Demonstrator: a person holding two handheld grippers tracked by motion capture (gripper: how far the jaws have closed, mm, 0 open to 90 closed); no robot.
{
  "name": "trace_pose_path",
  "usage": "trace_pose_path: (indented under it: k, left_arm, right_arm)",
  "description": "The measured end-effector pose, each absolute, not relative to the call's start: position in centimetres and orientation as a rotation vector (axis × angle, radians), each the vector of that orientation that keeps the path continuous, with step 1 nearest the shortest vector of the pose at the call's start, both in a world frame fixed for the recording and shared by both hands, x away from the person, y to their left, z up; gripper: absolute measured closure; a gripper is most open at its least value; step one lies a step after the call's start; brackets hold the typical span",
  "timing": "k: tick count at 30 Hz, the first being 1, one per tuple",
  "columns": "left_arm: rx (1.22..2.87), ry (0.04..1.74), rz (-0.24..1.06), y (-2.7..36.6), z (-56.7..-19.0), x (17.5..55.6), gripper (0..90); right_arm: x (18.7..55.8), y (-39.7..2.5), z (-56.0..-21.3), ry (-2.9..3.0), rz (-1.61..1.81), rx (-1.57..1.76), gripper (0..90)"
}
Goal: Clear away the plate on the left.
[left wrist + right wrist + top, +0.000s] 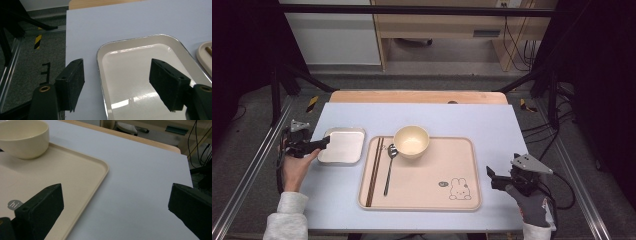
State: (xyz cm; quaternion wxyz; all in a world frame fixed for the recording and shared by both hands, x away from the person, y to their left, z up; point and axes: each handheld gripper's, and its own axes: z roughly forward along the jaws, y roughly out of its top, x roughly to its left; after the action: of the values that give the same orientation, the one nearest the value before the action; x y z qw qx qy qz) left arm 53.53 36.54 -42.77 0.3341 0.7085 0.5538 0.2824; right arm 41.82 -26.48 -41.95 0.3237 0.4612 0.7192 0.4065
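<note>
Approach step, by the look of it: left gripper [323, 142] hovering at the near left rim of the metal tray [343, 145], jaws spread wide and holding nothing. In the left gripper view, one pad [72, 82] outside that rim over the blue mat [120, 22], the other above the tray's bare white floor. Whether either pad touches the rim: hard to tell from these angles, probably not.

Right gripper [490, 176] also wide open and empty, well off to the right, just beyond the right edge of the beige serving tray [452, 155], which lies between the two grippers.

Next move, as a guess: lower and close across the metal tray's rim, squarely, since a thin slick lip could slip.

Count: one metal tray, one serving tray, one bowl [411, 141], one spoon [390, 165], one pair of chopsticks [375, 170].
</note>
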Motion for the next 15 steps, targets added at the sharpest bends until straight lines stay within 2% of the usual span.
trace_pose_path:
  k: [15]
  left_arm:
    - [1.87,1.502,0.723,37.4,-44.1,54.5,41.9]
  right_arm:
    - [41.8,-26.4,-41.9,1.887,1.063,1.204,0.4]
